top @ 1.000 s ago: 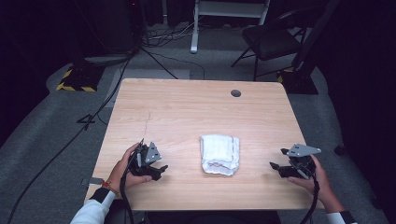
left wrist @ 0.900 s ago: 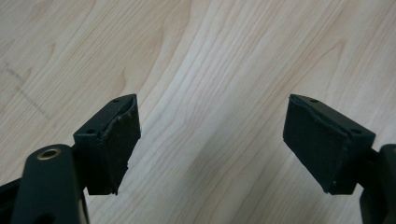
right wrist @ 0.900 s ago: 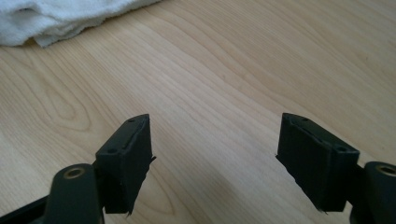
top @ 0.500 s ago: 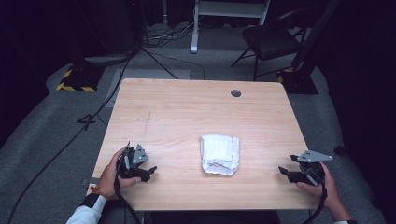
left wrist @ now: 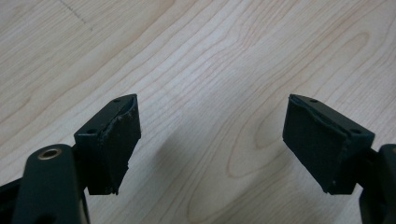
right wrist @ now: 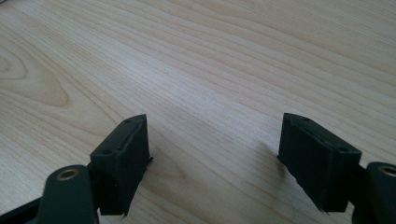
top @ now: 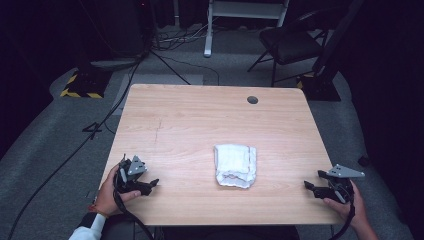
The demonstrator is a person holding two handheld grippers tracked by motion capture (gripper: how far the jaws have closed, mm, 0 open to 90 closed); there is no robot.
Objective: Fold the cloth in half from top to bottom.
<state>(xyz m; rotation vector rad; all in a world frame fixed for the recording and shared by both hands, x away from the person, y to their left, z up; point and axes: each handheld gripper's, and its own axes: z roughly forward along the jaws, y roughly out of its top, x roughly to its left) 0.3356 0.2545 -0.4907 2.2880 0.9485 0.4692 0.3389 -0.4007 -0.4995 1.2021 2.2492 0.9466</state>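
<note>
Folded white towel [top: 235, 165] lies flat on the worktop [top: 200, 120], near the front edge, a bit right of centre. Its long axis runs front to back, away from me; the far end is squared off, the near end rumpled and rounded. My left gripper [top: 150, 184] sits at the front left corner, jaws wide and empty, pointing right toward the towel but well apart from it. My right gripper [top: 309, 186] sits at the front right edge, jaws wide and empty too, pointing left at the towel, also well apart. The towel is between the two. Both gripper views: bare wood grain between my jaws, nothing held.
</note>
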